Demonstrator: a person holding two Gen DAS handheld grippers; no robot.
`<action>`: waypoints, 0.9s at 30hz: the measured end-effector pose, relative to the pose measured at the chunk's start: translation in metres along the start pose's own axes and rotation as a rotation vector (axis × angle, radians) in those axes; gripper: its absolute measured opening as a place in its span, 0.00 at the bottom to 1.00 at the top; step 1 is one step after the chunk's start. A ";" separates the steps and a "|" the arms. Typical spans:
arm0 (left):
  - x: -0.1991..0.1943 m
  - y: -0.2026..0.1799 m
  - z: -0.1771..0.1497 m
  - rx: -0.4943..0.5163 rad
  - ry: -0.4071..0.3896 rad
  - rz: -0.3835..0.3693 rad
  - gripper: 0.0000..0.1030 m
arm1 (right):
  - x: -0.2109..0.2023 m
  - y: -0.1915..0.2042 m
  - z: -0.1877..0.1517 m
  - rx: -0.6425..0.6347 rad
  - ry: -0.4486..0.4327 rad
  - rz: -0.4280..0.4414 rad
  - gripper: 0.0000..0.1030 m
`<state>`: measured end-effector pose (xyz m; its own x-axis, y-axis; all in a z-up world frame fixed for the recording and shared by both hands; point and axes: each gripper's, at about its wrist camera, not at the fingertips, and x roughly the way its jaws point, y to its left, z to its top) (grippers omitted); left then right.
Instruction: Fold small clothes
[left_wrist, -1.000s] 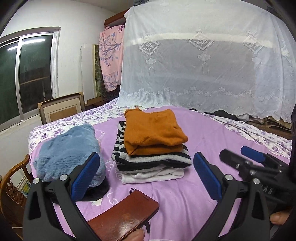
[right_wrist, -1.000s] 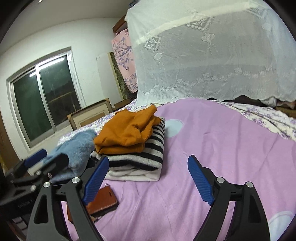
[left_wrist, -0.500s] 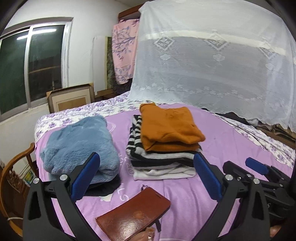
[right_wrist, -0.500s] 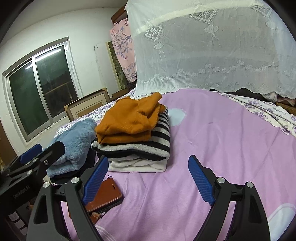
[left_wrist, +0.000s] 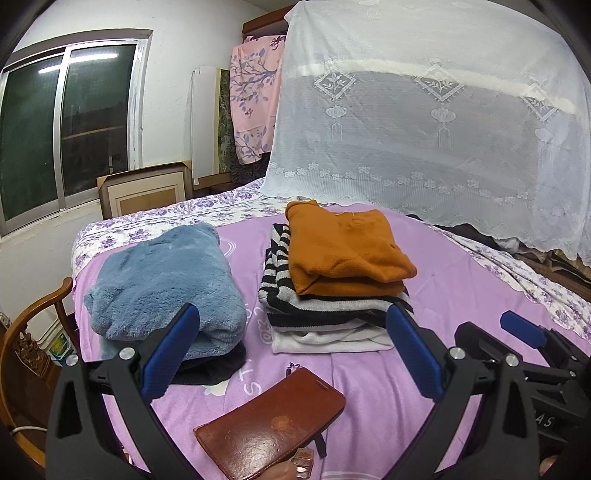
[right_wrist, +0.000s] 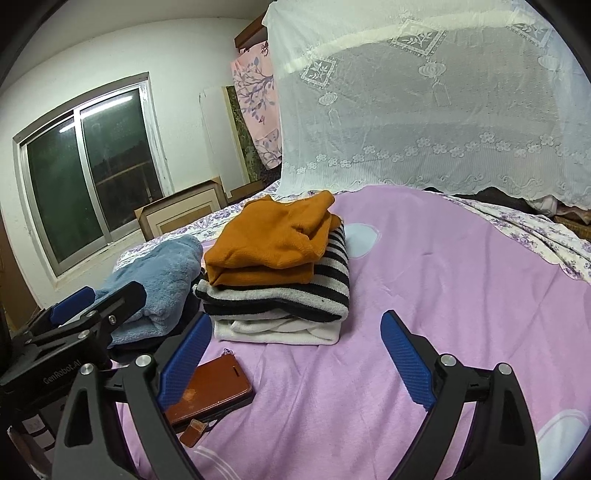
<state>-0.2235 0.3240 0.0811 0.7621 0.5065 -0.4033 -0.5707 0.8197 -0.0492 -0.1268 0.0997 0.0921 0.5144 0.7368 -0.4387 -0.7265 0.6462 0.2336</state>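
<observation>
A folded stack lies on the purple bed sheet: an orange sweater on top, a black-and-white striped garment under it, a white one at the bottom. The stack also shows in the right wrist view, orange sweater on the striped garment. A folded fluffy blue garment lies left of the stack over something dark. My left gripper is open and empty, short of the stack. My right gripper is open and empty, near the stack's front.
A brown leather phone case lies on the sheet near the front edge, also in the right wrist view. A white lace net hangs behind the bed. A wooden chair stands at the left. A window and framed picture are at the back left.
Both views have shifted: the stack and blue garment now sit a little further right and nearer in the left wrist view. Both grippers stay open and empty.
</observation>
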 end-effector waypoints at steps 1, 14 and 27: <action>0.000 0.000 0.000 0.000 0.000 -0.001 0.96 | 0.000 0.000 0.000 -0.001 0.000 -0.001 0.91; 0.002 -0.001 -0.001 -0.001 0.008 -0.002 0.95 | -0.001 -0.001 0.000 -0.002 -0.003 0.000 0.91; 0.002 -0.001 -0.001 -0.001 0.009 -0.001 0.95 | -0.001 0.000 0.000 -0.002 -0.003 -0.002 0.91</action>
<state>-0.2222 0.3239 0.0792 0.7602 0.5031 -0.4110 -0.5700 0.8201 -0.0504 -0.1268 0.0990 0.0925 0.5172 0.7361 -0.4366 -0.7265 0.6472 0.2306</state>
